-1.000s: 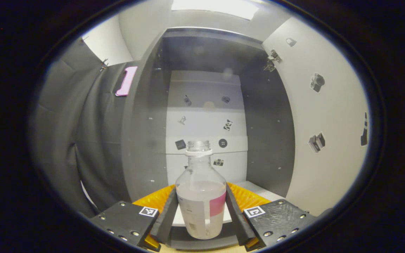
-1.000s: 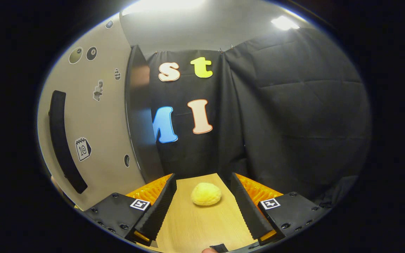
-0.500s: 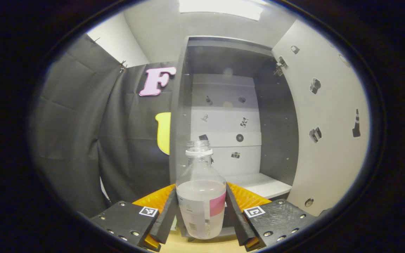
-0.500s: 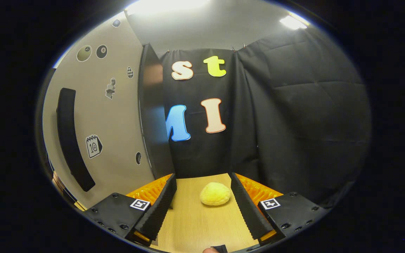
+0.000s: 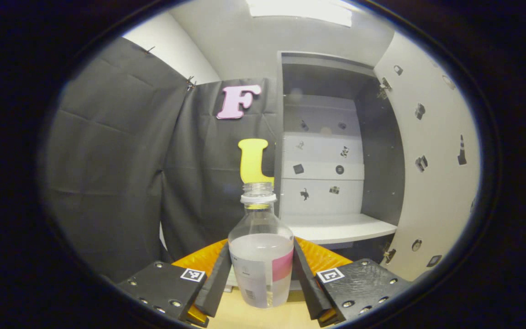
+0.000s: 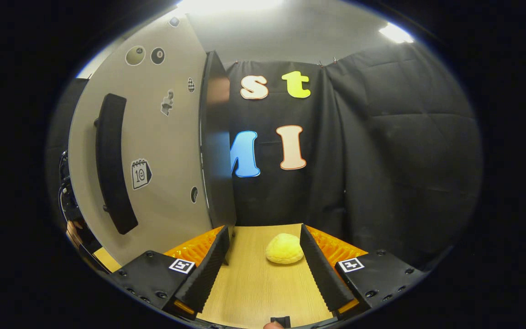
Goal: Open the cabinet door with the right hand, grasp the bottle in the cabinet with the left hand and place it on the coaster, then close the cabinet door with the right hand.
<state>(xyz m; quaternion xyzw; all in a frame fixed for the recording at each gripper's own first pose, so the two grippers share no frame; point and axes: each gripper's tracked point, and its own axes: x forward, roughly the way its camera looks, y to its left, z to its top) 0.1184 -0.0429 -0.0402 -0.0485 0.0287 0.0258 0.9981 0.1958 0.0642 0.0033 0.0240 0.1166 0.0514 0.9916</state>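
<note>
Black cloth walls the booth on both sides, and a pale wood tabletop (image 6: pixel 254 292) runs beneath both grippers. Left gripper view: the left gripper (image 5: pixel 261 278) is clamped on the bottle (image 5: pixel 261 256), one finger pressing each side of the lower body at the label band. The bottle stands upright between the fingers, clear, without a cap, holding pale liquid to about the shoulder; its base sits above the tabletop edge seen at the bottom of the view, and whether it touches the wood cannot be told. Behind and to the right of the bottle stands the cabinet (image 5: pixel 331 151), open, with dark side walls, a white back panel carrying small stickers, and a white shelf (image 5: pixel 340 228) that lies well behind the bottle. The door (image 5: pixel 432 160) is swung wide at the right, its inner face pale and stickered, hinges visible at its top and bottom corners. Right gripper view: the right gripper (image 6: pixel 263 269) has its fingers spread apart with nothing between them but bare wood. A yellow, rounded soft item (image 6: pixel 284 248) rests on the tabletop ahead, just inside the right finger and apart from both. The door's outer face (image 6: pixel 153 151) stands at the left, edge-on to the cloth, bearing a long dark handle (image 6: pixel 113 164) and several stickers.
</note>
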